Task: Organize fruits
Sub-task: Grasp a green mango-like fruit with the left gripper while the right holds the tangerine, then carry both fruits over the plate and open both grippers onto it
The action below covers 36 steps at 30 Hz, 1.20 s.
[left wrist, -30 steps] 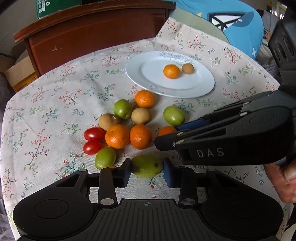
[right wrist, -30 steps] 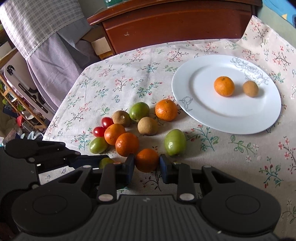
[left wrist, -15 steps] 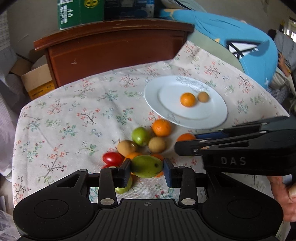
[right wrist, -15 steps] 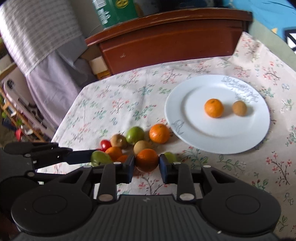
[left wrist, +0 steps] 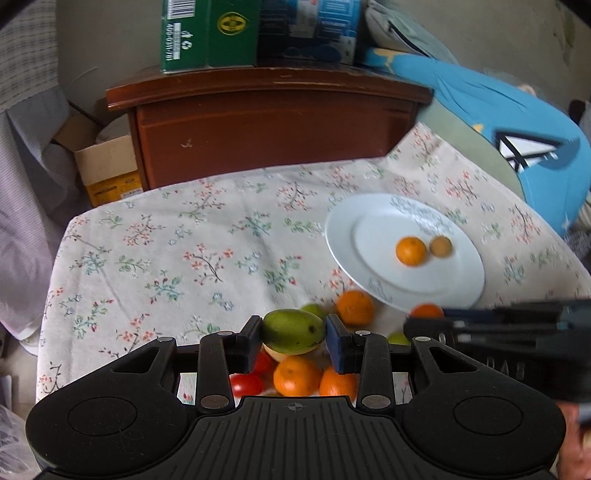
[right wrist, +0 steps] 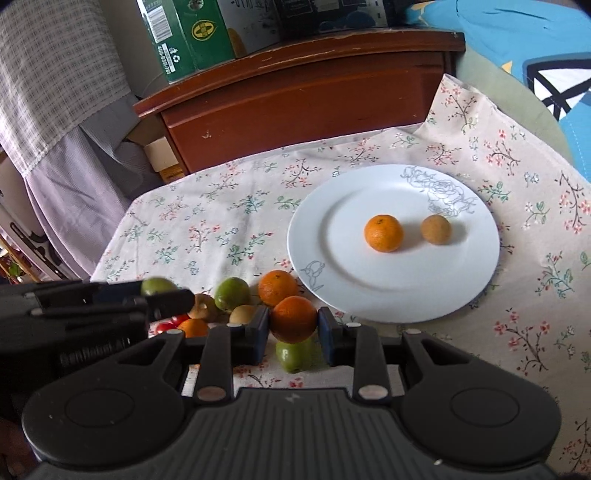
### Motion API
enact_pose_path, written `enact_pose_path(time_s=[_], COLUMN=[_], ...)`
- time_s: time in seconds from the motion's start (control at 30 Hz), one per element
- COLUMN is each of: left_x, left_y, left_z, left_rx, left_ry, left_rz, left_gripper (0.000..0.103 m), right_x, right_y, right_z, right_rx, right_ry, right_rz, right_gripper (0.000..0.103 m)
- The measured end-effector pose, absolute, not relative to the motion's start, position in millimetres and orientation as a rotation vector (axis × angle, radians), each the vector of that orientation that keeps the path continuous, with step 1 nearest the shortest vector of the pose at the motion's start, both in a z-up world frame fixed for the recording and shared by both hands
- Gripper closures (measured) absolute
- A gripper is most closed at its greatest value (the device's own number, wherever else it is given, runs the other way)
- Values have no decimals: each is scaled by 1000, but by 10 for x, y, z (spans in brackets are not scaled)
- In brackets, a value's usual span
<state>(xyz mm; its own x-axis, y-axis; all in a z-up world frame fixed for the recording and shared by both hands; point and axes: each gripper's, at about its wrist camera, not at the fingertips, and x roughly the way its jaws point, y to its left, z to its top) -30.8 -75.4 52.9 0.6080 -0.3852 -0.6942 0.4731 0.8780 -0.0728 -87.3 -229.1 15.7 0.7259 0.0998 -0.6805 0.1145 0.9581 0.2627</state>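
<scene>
My left gripper [left wrist: 293, 338] is shut on a green mango-shaped fruit [left wrist: 293, 330], held clear of the floral tablecloth [left wrist: 192, 258]. My right gripper [right wrist: 293, 328] is shut on an orange [right wrist: 294, 318], also lifted. Below them lies the pile of loose fruit: oranges [left wrist: 295, 376], red cherry tomatoes [left wrist: 246, 384], green fruits [right wrist: 232, 293] and brown ones [right wrist: 204, 306]. A white plate [right wrist: 332, 273] at the right holds one orange [right wrist: 383, 233] and one small brown fruit [right wrist: 436, 229]. In the left wrist view the right gripper [left wrist: 410, 325] reaches in from the right.
A dark wooden cabinet [left wrist: 273, 122] stands behind the table with green cartons [left wrist: 207, 33] on top. A cardboard box [left wrist: 107, 170] and hanging cloth [right wrist: 62, 81] are at the left. A blue cushion [left wrist: 498, 129] lies at the right. A hand [left wrist: 576, 450] shows at the lower right.
Both grippers have risen off the cloth with their fruits, the green one and the orange. The views tilted up, so the fruit pile and plate sit lower in frame.
</scene>
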Motion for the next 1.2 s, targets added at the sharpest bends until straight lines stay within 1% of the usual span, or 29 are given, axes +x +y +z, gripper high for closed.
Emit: enact_pose_path(time_s=[0.27,0.8,1.2], left_x=[-215,-93,17], left_y=[-808,-954,-1192], left_z=[559,696,685], left_rx=[86,47,5], left_ry=[773,754,772], left_rz=[-485,-486,-552], left_gripper=[69,69,69], right_x=[-856,-820,-815], right_y=[-2312,-2334,-2818], right_z=[124,191,344], right_rx=[293,267,409], right_ry=[785,759,691], right_rz=[-52,-81,-176], right_gripper=[74,74,74])
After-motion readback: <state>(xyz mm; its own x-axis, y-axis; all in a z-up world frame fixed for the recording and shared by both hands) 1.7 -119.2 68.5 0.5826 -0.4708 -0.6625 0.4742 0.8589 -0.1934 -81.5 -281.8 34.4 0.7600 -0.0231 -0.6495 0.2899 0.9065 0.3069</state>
